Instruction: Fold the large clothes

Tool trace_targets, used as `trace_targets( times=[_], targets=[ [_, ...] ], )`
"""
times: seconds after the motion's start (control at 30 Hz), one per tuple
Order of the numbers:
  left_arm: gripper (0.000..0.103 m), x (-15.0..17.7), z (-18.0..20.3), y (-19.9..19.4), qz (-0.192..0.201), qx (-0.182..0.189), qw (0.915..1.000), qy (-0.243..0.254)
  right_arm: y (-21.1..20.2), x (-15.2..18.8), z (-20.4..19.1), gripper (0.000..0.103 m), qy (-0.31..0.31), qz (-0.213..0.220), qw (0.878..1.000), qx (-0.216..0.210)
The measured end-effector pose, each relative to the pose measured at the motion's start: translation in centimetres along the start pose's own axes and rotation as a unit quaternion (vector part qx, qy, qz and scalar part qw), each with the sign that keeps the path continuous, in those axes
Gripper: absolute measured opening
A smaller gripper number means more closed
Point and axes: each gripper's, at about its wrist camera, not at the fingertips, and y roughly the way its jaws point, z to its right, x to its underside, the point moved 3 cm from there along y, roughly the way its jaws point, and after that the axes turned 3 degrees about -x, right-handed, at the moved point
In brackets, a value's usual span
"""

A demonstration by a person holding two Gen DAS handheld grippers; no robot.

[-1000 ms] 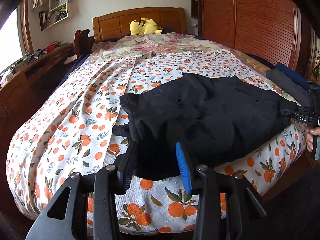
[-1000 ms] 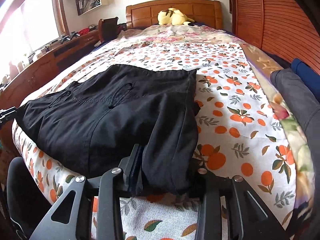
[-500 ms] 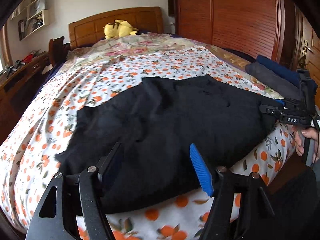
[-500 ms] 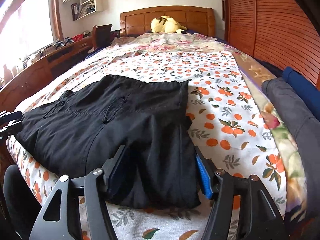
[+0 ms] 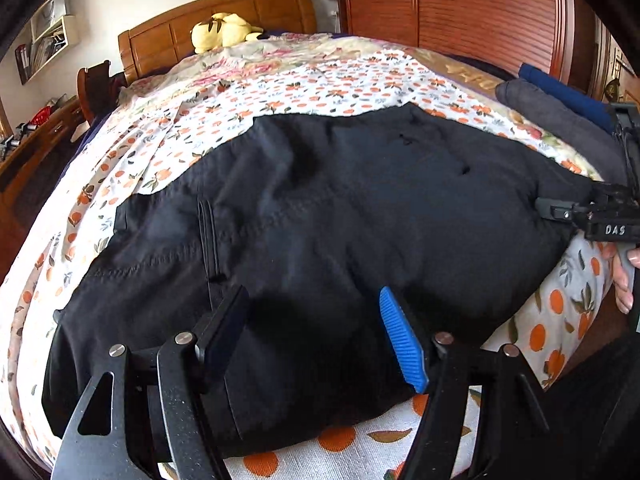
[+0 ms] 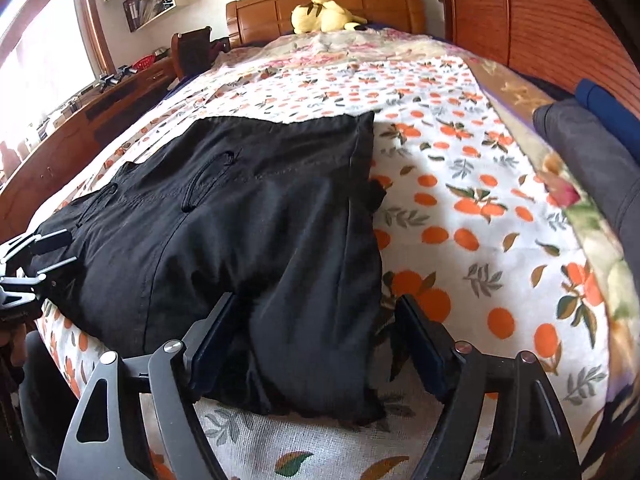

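Note:
A black garment (image 5: pixel 340 220) lies folded flat across the foot of the bed. In the left wrist view my left gripper (image 5: pixel 310 296) hovers open just over its near edge, with cloth below the blue pad (image 5: pixel 400 340) and not pinched. My right gripper (image 6: pixel 316 300) straddles the garment's right-hand near corner (image 6: pixel 320 340). Its jaws are opening, and the fabric lies loose between them, untouched by the pads. Each gripper shows in the other's view: the right gripper (image 5: pixel 592 216) at the far right edge, the left gripper (image 6: pixel 36 256) at the far left edge.
The bed has an orange-print sheet (image 6: pixel 460 200) and a wooden headboard (image 5: pixel 216 16) with a yellow plush toy (image 5: pixel 224 34). Folded grey clothes (image 6: pixel 592 152) and blue clothes (image 6: pixel 608 108) lie along the right side. A wooden wardrobe (image 5: pixel 460 12) stands beyond; a desk (image 6: pixel 80 120) on the left.
The right gripper has let go of the garment's corner and spread wide. The left gripper has opened and moved from the garment's left corner to over its middle.

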Motion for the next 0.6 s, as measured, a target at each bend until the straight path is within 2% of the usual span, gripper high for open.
trace_targets(
  times=[0.13,0.23,0.3,0.33,0.4,0.47,0.6],
  targets=[
    [0.069,0.3,0.7,0.7,-0.006,-0.012,0.9998,0.015,0.3,-0.2,0.3,0.08,0.014,-0.003,1.0,-0.016],
    [0.069,0.5,0.7,0.9,-0.007,-0.01,0.9998,0.014,0.1,-0.4,0.6,0.075,0.026,0.003,0.998,-0.054],
    [0.069,0.5,0.6,1.0,-0.008,-0.006,0.9999,0.011,0.3,-0.2,0.4,0.06,0.025,-0.003,0.997,-0.075],
    [0.069,0.5,0.6,1.0,-0.008,-0.003,0.9999,0.009,0.4,-0.2,0.3,0.057,0.023,-0.005,0.996,-0.081],
    [0.069,0.6,0.6,1.0,-0.007,-0.001,1.0,0.006,0.2,-0.3,0.0,0.035,0.016,0.0,0.996,-0.09],
    [0.069,0.6,0.5,0.9,-0.004,0.0,1.0,0.006,-0.2,-0.7,0.0,0.025,0.009,0.01,0.996,-0.092],
    [0.069,0.6,0.1,0.6,0.0,0.004,1.0,-0.003,-2.6,-2.3,-0.2,0.018,0.01,0.068,0.991,-0.117]
  ],
)
